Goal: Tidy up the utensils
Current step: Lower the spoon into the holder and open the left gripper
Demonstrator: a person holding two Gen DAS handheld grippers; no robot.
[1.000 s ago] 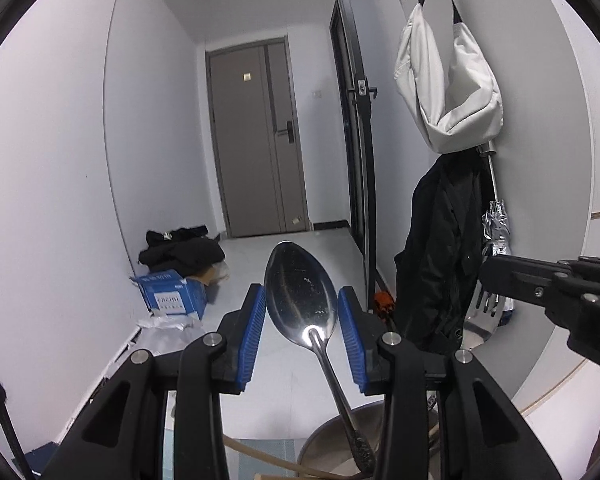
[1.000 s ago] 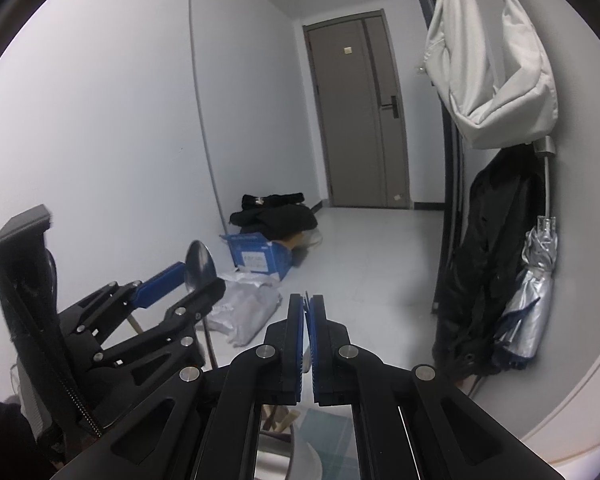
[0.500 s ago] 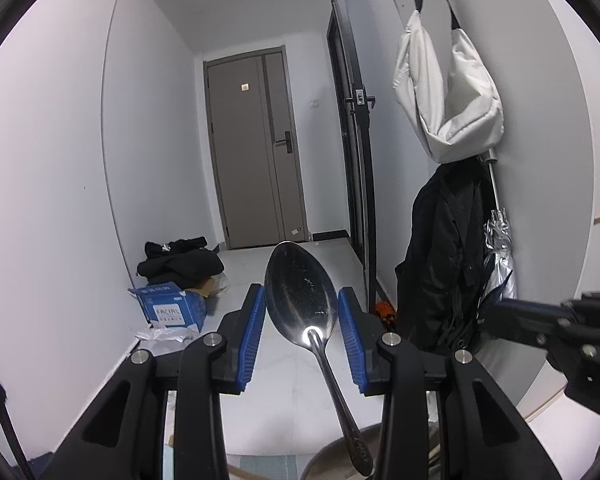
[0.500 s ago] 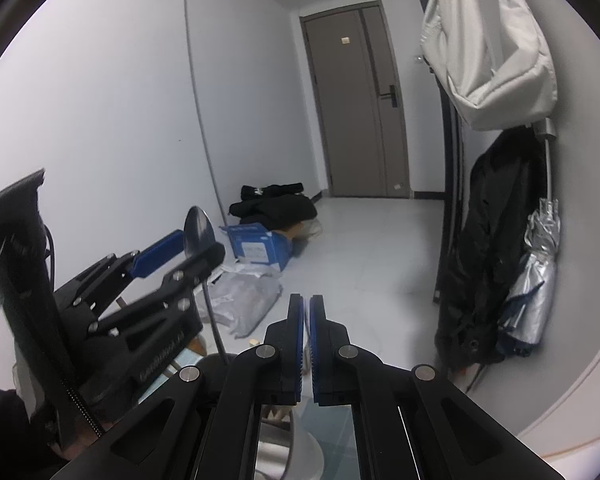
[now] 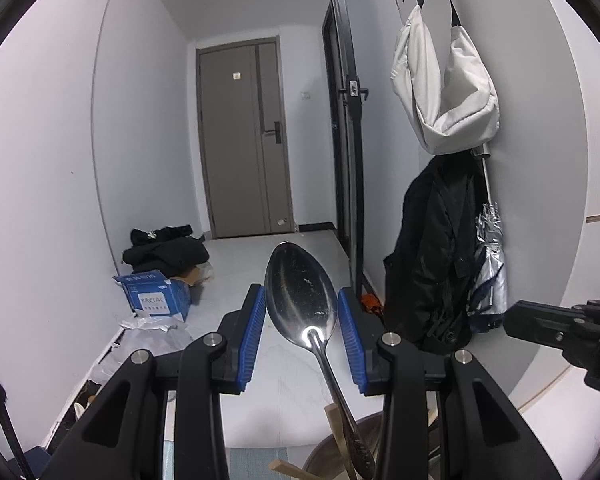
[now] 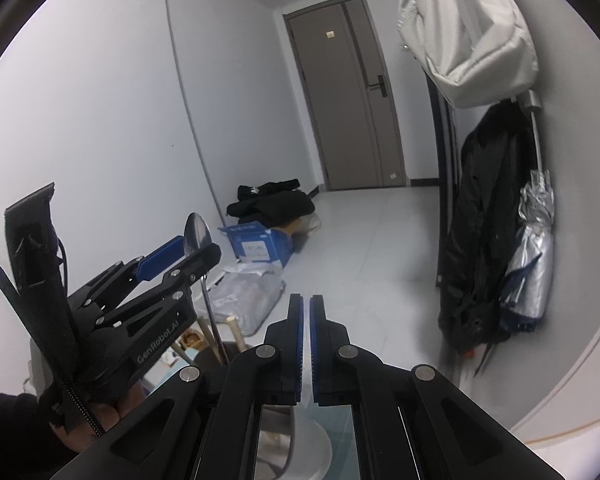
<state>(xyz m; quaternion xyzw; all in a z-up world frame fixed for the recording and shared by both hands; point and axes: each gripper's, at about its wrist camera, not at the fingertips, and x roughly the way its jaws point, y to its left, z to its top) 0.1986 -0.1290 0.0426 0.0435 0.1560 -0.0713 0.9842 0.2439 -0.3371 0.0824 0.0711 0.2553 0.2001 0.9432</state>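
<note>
A steel spoon (image 5: 302, 298) stands bowl-up, its handle running down into a round dark utensil holder (image 5: 364, 450) at the bottom edge. My left gripper (image 5: 302, 322) is closed on the spoon bowl, both blue pads touching its sides. In the right wrist view the left gripper (image 6: 188, 248) holds the spoon (image 6: 196, 232) above the holder (image 6: 216, 354), which holds wooden sticks. My right gripper (image 6: 305, 312) is shut, with a thin metal utensil (image 6: 278, 428) below its pads; I cannot tell whether it grips it.
A hallway lies ahead with a grey door (image 5: 242, 140). A white bag (image 5: 444, 80), black coat (image 5: 432, 256) and folded umbrella (image 5: 488, 264) hang on the right wall. A blue box (image 5: 156, 296) and dark clothes (image 5: 164, 248) lie on the floor at left.
Both grippers have risen a little and tilted, so the hallway sits lower in view. The left gripper still holds the spoon; the holder shows more at the bottom.
</note>
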